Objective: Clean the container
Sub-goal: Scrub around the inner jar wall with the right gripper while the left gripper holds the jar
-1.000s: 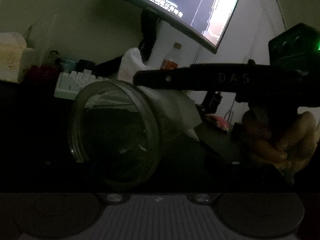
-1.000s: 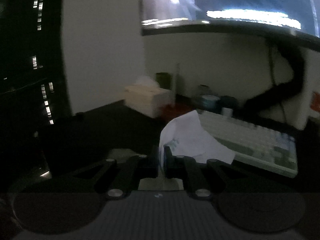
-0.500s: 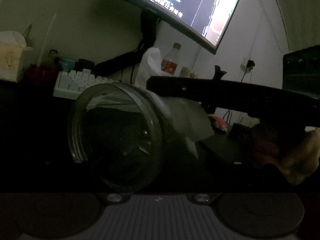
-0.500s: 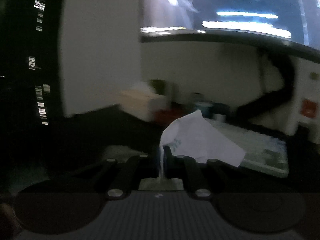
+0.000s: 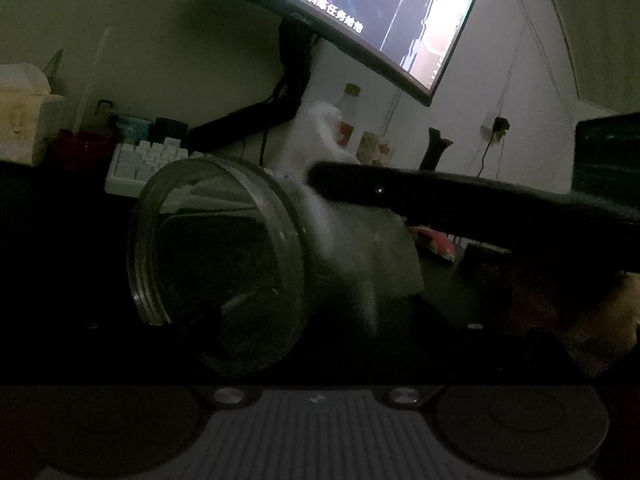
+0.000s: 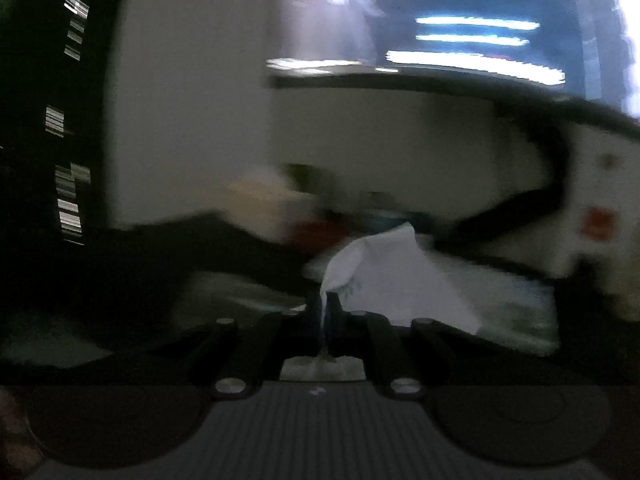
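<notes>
Pinching tissue [image 6: 394, 276] | right claw [image 6: 326, 312] closed | jar [image 5: 216, 264] before left claw, grip unseen

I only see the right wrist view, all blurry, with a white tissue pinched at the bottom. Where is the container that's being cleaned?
Observer: In the left wrist view, a clear glass jar sits on its side right in front of the camera, its open mouth turned toward the left of the picture.
Visitor: Is the tissue touching it?
Observer: Yes, the tissue drapes against the jar's outer wall, on its right.
Visitor: Who holds the tissue?
Observer: The right gripper, shut on it; it shows as a long dark bar crossing in from the right.
</notes>
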`<state>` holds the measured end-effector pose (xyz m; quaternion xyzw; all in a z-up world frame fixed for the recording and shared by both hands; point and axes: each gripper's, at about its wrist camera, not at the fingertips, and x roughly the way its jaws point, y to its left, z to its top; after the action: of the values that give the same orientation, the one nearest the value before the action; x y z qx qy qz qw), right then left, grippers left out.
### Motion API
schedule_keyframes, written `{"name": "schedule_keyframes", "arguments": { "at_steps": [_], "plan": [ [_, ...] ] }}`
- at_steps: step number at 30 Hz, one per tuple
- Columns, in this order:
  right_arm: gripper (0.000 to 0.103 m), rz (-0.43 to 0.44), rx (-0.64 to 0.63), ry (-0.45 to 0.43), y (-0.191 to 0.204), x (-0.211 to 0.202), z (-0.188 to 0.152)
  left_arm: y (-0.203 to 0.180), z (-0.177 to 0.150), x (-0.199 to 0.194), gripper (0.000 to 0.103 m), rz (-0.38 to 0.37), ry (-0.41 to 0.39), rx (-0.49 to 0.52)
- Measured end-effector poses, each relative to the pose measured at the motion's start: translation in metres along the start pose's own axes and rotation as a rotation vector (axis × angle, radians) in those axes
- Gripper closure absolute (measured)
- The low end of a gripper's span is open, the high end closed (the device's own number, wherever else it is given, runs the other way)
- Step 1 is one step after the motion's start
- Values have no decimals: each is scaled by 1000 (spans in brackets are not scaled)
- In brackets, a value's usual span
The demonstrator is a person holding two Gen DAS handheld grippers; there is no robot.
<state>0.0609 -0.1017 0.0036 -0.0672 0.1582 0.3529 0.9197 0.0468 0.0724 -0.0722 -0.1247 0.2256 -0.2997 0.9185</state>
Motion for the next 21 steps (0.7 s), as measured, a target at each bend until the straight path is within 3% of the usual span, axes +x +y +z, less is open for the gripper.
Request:
{"name": "schedule_keyframes", "arguments": {
  "at_steps": [2, 4, 5, 6, 7, 9, 10, 12, 13, 17, 21],
  "plan": [
    [95, 57, 8, 4, 4, 1, 2, 0, -1, -1, 1, 0, -2, 0],
    [95, 44, 35, 8, -3, 4, 3, -2, -1, -1, 5, 10, -9, 10],
    [95, 23, 63, 12, -9, 5, 3, -3, -2, -1, 14, 30, -14, 19],
    [95, -10, 92, 17, -16, 6, 3, -5, -3, -1, 30, 52, -19, 28],
    [95, -51, 119, 22, -23, 6, 2, -7, -3, 0, 36, 90, -25, 38],
    [92, -85, 151, 22, -33, 2, -1, -8, -3, 3, 65, 150, -28, 38],
    [92, -92, 165, 19, -37, -1, -3, -7, -3, 4, 67, 137, -27, 21],
    [92, -110, 184, 1, -41, -10, -7, -6, -3, 4, 84, 55, -26, -22],
    [92, -124, 193, -12, -42, -15, -9, -7, -3, 4, 88, 15, -28, -43],
    [92, -146, 245, -50, -55, -33, -14, -3, 1, 1, 91, -134, -14, -201],
    [92, -94, 272, -50, -59, -54, -13, 16, 3, -3, 93, -299, -9, -375]
  ]
}}
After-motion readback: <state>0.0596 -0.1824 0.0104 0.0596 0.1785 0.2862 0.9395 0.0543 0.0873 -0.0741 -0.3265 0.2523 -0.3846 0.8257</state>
